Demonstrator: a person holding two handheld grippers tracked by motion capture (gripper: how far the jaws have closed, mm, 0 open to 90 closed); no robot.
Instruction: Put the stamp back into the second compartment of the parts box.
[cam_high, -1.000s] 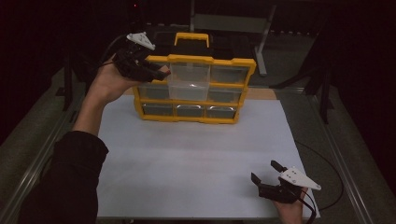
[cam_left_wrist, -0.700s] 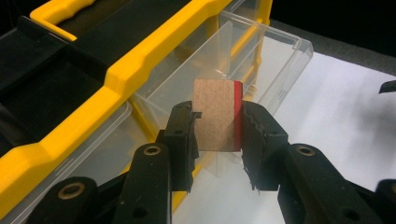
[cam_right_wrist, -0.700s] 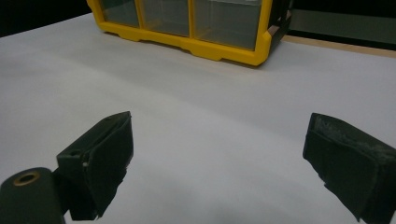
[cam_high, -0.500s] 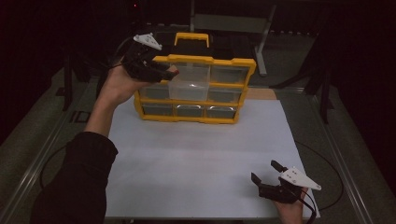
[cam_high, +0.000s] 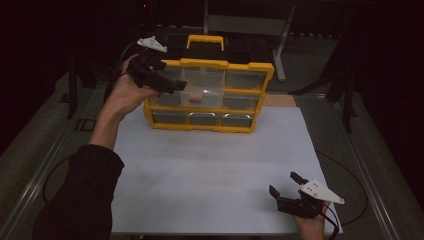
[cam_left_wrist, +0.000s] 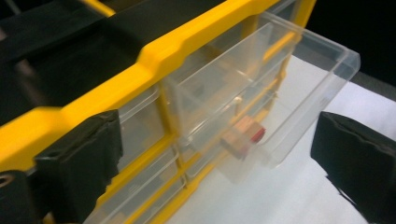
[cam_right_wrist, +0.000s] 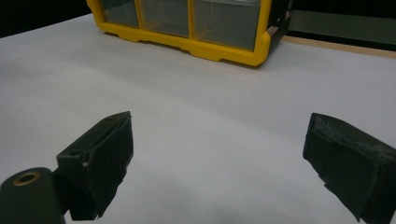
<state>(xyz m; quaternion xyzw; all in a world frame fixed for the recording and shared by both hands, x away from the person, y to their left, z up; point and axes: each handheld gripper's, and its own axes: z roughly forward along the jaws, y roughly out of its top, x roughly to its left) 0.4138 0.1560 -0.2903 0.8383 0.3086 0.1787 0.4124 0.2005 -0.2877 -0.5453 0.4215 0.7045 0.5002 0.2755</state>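
Note:
A yellow organizer (cam_high: 227, 65) with clear drawers stands at the back of the table. Its top middle drawer (cam_high: 202, 80) is pulled out. On that drawer's floor lies a small wooden block with a red end (cam_high: 195, 97), close up in the left gripper view (cam_left_wrist: 243, 136). My left gripper (cam_high: 172, 86) hovers at the drawer's left edge. Its jaws have just been opening and now stand open, with nothing pressed between them. My right gripper (cam_high: 284, 183) rests open and holding nothing near the table's front right, pointing toward the organizer (cam_right_wrist: 187, 46).
A white sheet (cam_high: 210, 170) covers the table from the organizer to the front edge. The organizer's black and yellow handle (cam_high: 205, 40) rises behind it. Dark metal frames stand behind the table, and a cable (cam_high: 350, 175) loops at the right.
The left gripper has shifted slightly right toward the pulled-out drawer and its jaws have opened. The small block now lies in the drawer. The right gripper has stayed still.

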